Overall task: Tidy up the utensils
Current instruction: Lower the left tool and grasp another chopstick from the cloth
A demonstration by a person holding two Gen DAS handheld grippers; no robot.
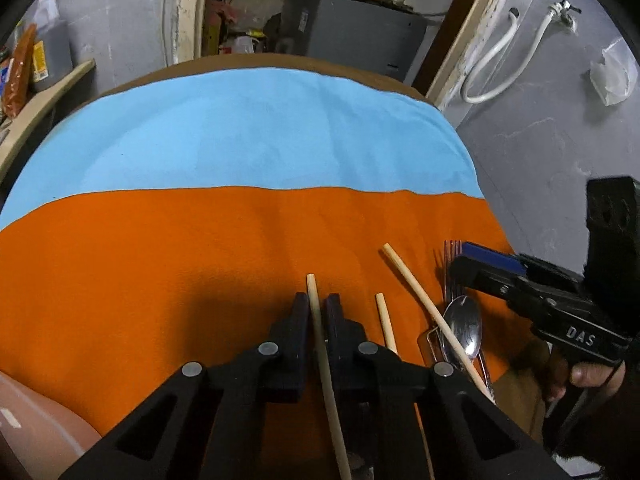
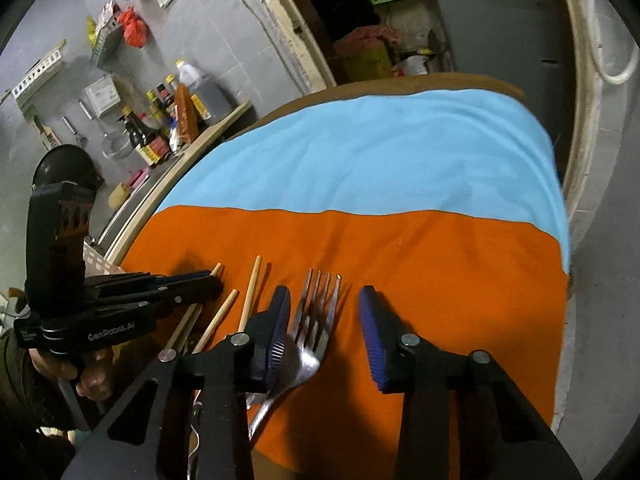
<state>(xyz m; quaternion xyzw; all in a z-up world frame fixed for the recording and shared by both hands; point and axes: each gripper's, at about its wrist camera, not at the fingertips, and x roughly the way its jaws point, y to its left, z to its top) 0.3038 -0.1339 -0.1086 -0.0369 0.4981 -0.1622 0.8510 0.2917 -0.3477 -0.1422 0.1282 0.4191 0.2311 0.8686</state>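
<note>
My left gripper (image 1: 317,304) is shut on a pale wooden chopstick (image 1: 320,344) lying on the orange cloth (image 1: 160,280); its tip pokes out beyond the fingertips. Two more chopsticks (image 1: 386,324) (image 1: 424,304) lie just to the right, with a spoon (image 1: 464,328) and a fork (image 1: 451,268) beyond them. In the right wrist view my right gripper (image 2: 325,312) straddles the fork (image 2: 320,300). The left pad sits beside the tines and the blue right pad (image 2: 370,332) stands clear of them. The left gripper (image 2: 210,280) shows at the left, and the right gripper (image 1: 460,258) at the right of the left wrist view.
A light blue cloth (image 2: 380,152) covers the far half of the brown table (image 2: 400,80). A counter with sauce bottles (image 2: 160,128) runs along the left, beside a white basket (image 2: 100,262). A grey wall with a white hose (image 1: 492,68) stands close on the right. A pinkish container (image 1: 36,420) is near left.
</note>
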